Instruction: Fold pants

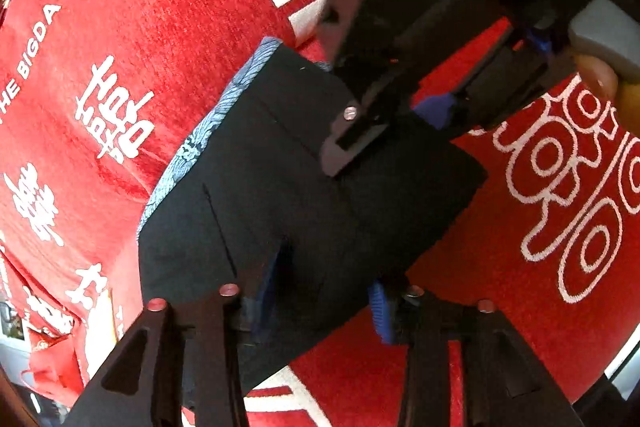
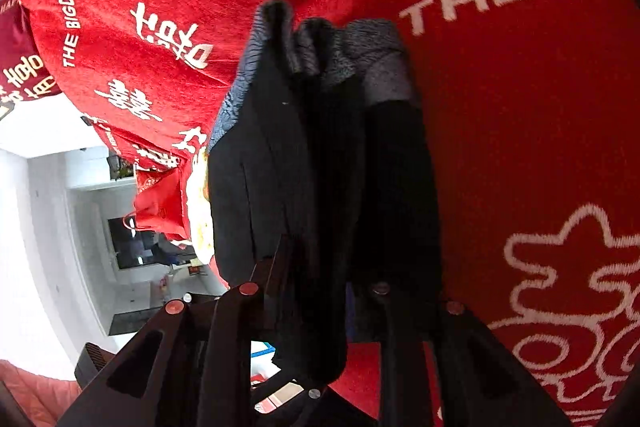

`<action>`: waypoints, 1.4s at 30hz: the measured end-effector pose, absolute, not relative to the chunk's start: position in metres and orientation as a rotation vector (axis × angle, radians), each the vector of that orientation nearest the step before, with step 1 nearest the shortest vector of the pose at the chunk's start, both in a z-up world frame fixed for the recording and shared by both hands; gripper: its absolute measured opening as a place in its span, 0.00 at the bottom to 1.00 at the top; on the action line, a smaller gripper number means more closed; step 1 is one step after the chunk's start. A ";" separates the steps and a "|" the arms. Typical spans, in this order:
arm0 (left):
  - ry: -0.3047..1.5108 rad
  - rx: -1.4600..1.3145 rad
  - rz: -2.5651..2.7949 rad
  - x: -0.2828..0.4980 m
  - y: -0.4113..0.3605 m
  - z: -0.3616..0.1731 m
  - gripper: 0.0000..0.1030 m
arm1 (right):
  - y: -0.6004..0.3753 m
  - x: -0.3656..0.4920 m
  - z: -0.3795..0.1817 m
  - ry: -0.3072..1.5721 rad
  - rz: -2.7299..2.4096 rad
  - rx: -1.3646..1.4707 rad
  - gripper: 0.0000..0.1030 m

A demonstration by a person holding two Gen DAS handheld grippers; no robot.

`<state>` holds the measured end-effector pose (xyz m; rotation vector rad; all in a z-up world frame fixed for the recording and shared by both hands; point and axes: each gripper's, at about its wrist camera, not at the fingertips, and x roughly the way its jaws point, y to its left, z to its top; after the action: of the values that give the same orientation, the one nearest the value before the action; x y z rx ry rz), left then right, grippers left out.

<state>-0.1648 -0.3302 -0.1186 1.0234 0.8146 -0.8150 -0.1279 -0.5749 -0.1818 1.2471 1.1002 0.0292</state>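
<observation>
Dark navy pants (image 1: 280, 195) with a blue patterned waistband lining (image 1: 208, 131) lie folded on a red cloth (image 1: 140, 27). My left gripper (image 1: 324, 303) has its fingers either side of the near edge of the pants, blue pads showing, and seems shut on the fabric. My right gripper (image 1: 400, 107) shows in the left wrist view at the far edge, shut on the pants. In the right wrist view the pants (image 2: 320, 167) hang bunched between my right gripper's (image 2: 316, 291) fingers.
The red cloth (image 2: 500, 127) carries white lettering and Chinese characters. Its left edge hangs over a white room floor (image 2: 40, 227) in the right wrist view. A hand (image 1: 600, 79) holds the right gripper's grey handle.
</observation>
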 end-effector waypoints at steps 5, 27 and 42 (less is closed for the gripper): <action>0.961 0.930 -0.814 -0.147 -0.317 -0.105 0.70 | -0.563 -0.123 -0.167 1.145 -0.016 1.156 0.23; 1.199 0.677 -0.664 -0.055 -0.252 -0.092 0.70 | -0.533 -0.119 -0.130 1.282 -0.294 0.720 0.48; 1.377 0.476 -0.533 -0.014 -0.224 -0.122 0.86 | -0.516 -0.127 -0.097 1.265 -0.411 0.681 0.50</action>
<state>-0.0138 -0.2240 -0.1224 0.4755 1.3770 -0.5331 -0.1273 -0.5158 -0.0973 0.6806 1.2648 -0.4109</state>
